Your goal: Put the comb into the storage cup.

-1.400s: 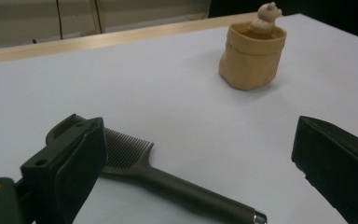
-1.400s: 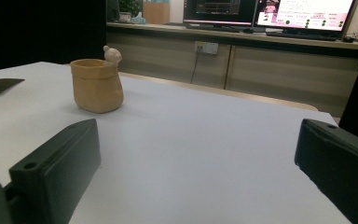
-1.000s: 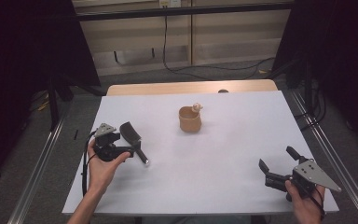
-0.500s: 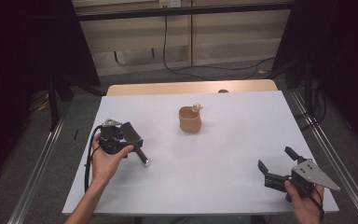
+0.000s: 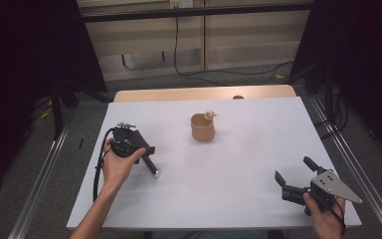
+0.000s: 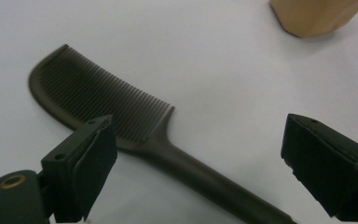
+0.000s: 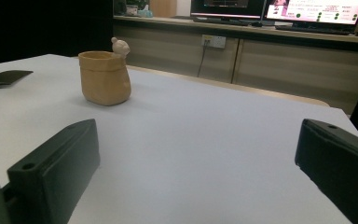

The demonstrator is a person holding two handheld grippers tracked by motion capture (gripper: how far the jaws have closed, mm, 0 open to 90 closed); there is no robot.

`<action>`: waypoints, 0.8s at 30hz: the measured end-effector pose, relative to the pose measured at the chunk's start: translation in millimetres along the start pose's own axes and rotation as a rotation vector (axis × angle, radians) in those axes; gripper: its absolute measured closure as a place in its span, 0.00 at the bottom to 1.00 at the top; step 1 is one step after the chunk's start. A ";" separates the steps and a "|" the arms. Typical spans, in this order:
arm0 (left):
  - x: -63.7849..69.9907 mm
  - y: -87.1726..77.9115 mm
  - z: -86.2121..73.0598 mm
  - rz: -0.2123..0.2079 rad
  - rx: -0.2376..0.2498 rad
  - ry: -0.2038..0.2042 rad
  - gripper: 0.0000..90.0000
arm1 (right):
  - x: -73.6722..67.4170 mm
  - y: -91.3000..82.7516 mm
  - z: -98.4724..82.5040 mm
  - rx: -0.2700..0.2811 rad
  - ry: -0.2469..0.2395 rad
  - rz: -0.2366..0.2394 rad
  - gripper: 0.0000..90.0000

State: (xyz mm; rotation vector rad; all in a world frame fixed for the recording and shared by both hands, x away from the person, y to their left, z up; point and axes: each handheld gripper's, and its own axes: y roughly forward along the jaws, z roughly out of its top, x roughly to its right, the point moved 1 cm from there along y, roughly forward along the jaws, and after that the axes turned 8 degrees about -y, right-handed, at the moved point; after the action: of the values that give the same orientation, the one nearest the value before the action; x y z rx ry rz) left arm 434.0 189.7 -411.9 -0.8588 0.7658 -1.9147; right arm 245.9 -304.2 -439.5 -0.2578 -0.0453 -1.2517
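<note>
Table (image 5: 258, 199): white top, carrying all items; wooden strip along the far edge.
Change, left gripper (image 5: 146, 152): shifted from a second ago, now lowered over the comb near the left edge; jaws just closing a little, comb handle between them, pads not pressing on it.
Change, right gripper (image 5: 292, 175): unchanged in place, near the front right corner.
Change, pot and comb: both lying as before.
Left gripper state: jaws apart, one either side of the comb handle in the left gripper view, clear gap on both sides.
Right gripper state: jaws wide apart, nothing between them, pointed across the table toward the pot.
Pot (image 5: 202, 127): tan, upright, toward the middle of the far edge; small pale figure (image 5: 210, 115) perched on the rim; inside not visible.
Comb (image 6: 121, 116): dark, flat on the table, toothed head away from the left gripper, handle running back between its jaws.
</note>
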 end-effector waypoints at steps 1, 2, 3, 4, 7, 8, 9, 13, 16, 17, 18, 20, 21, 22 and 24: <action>0.5 2.9 -1.5 0.017 -0.020 0.011 0.14 | -0.1 -0.1 0.0 0.000 0.000 0.000 0.00; -0.5 5.2 -1.8 0.011 -0.043 0.006 0.14 | -0.3 -0.1 0.0 -0.001 0.001 0.002 0.00; -2.6 6.5 -1.7 0.003 -0.050 -0.013 0.15 | -0.4 0.2 -0.1 -0.001 -0.005 0.001 0.00; -4.9 7.3 -1.8 0.019 -0.055 -0.026 0.16 | -0.5 0.4 -0.1 -0.001 -0.007 0.006 0.00; -5.3 8.3 -3.7 0.056 -0.063 -0.008 0.22 | -1.3 0.1 0.4 0.003 -0.009 0.004 0.00; -5.9 9.2 -4.5 0.062 -0.069 -0.006 0.22 | -1.2 0.1 0.4 0.001 -0.011 0.005 0.00; -6.2 10.6 -5.0 0.062 -0.083 -0.005 0.21 | -1.2 0.2 0.2 -0.001 -0.009 0.006 0.00; -8.1 14.0 -5.7 0.072 -0.102 -0.018 0.22 | -1.6 0.3 0.0 -0.004 -0.009 0.009 0.00; -8.2 13.9 -4.6 0.076 -0.092 -0.035 0.22 | -1.2 0.2 -0.3 -0.006 -0.013 0.009 0.00; -8.7 13.9 -4.2 0.071 -0.092 -0.045 0.23 | -0.8 0.4 -0.4 -0.005 -0.013 0.009 0.00; -9.5 14.0 -3.7 0.066 -0.095 -0.050 0.26 | -0.8 0.6 -0.4 -0.006 -0.011 0.010 0.00; -10.6 15.7 -3.2 0.069 -0.097 -0.072 0.27 | -1.2 1.1 -0.7 -0.010 -0.013 0.008 0.00; -10.9 16.3 -3.4 0.069 -0.102 -0.082 0.29 | -1.3 1.2 -0.7 -0.011 -0.016 0.011 0.00; -11.0 16.8 -3.7 0.068 -0.109 -0.081 0.31 | -1.7 1.4 -0.6 -0.009 -0.015 0.011 0.00; -10.5 18.1 -4.3 0.079 -0.118 -0.084 0.31 | -1.7 1.4 -0.7 -0.009 -0.017 0.012 0.00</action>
State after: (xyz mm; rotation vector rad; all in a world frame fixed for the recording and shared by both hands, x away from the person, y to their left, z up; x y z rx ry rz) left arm 443.0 192.1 -431.2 -0.9605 0.8568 -1.7666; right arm 246.6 -302.4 -440.7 -0.2763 -0.0526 -1.2382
